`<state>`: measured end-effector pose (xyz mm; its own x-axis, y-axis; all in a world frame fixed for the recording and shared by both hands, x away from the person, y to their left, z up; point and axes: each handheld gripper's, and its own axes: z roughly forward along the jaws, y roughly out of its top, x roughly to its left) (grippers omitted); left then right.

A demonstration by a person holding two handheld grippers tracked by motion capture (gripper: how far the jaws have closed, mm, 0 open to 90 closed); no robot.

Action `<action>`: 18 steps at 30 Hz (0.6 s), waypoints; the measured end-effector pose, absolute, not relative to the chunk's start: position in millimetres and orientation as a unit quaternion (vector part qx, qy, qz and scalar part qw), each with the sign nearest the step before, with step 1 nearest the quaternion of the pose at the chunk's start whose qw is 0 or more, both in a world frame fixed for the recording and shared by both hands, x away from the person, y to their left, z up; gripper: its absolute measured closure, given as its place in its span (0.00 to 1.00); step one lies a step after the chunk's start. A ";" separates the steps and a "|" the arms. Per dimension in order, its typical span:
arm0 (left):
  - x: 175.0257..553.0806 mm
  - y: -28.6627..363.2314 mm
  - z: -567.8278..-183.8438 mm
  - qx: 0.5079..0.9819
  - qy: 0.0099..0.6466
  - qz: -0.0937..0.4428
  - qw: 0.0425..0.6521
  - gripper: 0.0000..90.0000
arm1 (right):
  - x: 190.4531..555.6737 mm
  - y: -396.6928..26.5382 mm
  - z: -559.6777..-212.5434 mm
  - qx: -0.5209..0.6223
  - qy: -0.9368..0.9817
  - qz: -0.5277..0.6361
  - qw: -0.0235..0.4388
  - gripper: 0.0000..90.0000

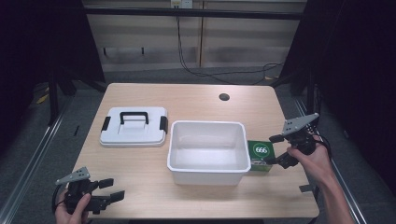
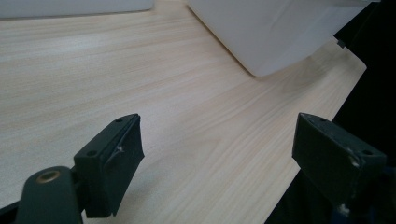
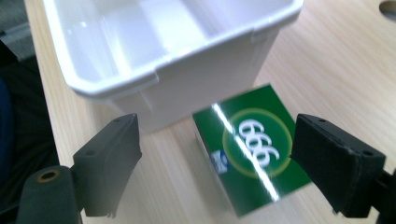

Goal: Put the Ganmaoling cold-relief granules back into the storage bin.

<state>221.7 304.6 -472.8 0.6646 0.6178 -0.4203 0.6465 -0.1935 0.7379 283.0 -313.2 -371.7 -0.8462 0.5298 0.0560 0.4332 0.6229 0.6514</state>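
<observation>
A green box marked 666 point(image 1: 260, 154) point(image 3: 257, 149) lies flat on the wooden table, tight against the right wall of an empty white plastic bin point(image 1: 208, 151) point(image 3: 159, 51). My right gripper point(image 1: 274, 150) point(image 3: 215, 163) is open, and its jaws straddle the box from the right, just above it. Down at the table's front left corner, my left gripper point(image 1: 112, 190) point(image 2: 217, 158) is also open, holding nothing, hovering over bare wood. A corner of the bin point(image 2: 280, 32) appears ahead of it in the left gripper view.
A white lid with a black handle and black clips point(image 1: 134, 126) lies left of the bin. A round cable hole point(image 1: 224, 97) sits near the table's far edge. The table's front edge point(image 2: 308, 140) runs close to the left gripper.
</observation>
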 end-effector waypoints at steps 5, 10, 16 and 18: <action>221.5 304.8 -472.8 0.771 0.411 -0.014 0.486 0.18 | 288.6 -304.2 -368.0 0.252 0.907 0.329 0.073 0.16; 221.2 305.0 -472.6 0.772 0.410 -0.014 0.485 0.18 | 292.5 -300.2 -365.4 0.232 0.917 0.318 0.071 0.15; 221.1 304.9 -472.7 0.774 0.408 -0.014 0.484 0.18 | 296.4 -295.9 -362.5 0.210 0.931 0.291 0.072 0.14; 221.2 304.8 -472.9 0.774 0.408 -0.015 0.484 0.18 | 299.4 -294.5 -362.7 0.206 0.936 0.276 0.072 0.14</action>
<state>221.2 304.8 -472.9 0.6664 0.6168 -0.4189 0.6463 -0.1977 0.7370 299.4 -294.5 -362.7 -0.9051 0.4247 -0.0221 0.3449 0.7633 0.5463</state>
